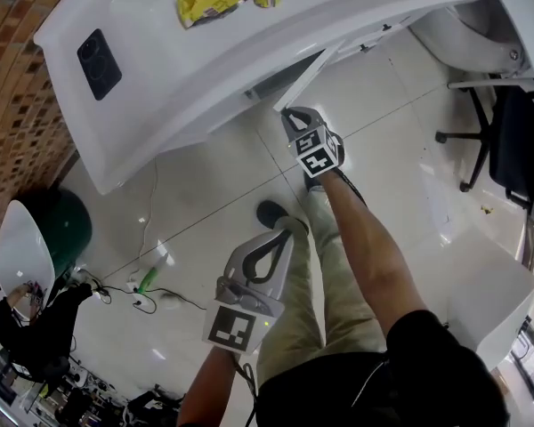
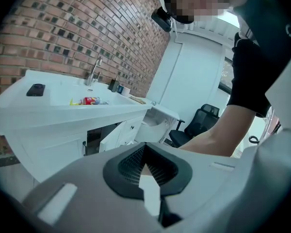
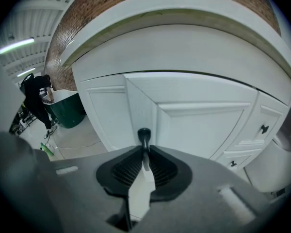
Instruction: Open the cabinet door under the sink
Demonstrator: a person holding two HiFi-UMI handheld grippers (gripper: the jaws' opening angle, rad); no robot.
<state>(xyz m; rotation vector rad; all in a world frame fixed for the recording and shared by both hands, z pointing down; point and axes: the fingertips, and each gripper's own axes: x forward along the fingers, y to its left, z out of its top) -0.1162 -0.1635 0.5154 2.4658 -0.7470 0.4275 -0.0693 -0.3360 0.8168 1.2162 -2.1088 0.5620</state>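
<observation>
The left claw (image 2: 145, 149) is clenched on nothing and hangs low. The white panelled cabinet door (image 3: 203, 125) under the white sink bench (image 1: 160, 60) stands partly open, with the right claw (image 3: 144, 152) grasping its small dark round knob (image 3: 143, 133). The door seems stiff but light, and the smooth knob may slip.

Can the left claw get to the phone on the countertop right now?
Probably yes. The left claw is shut and empty, the phone lies alone on bare countertop, and the right claw, on the door knob, sits off to the side.
</observation>
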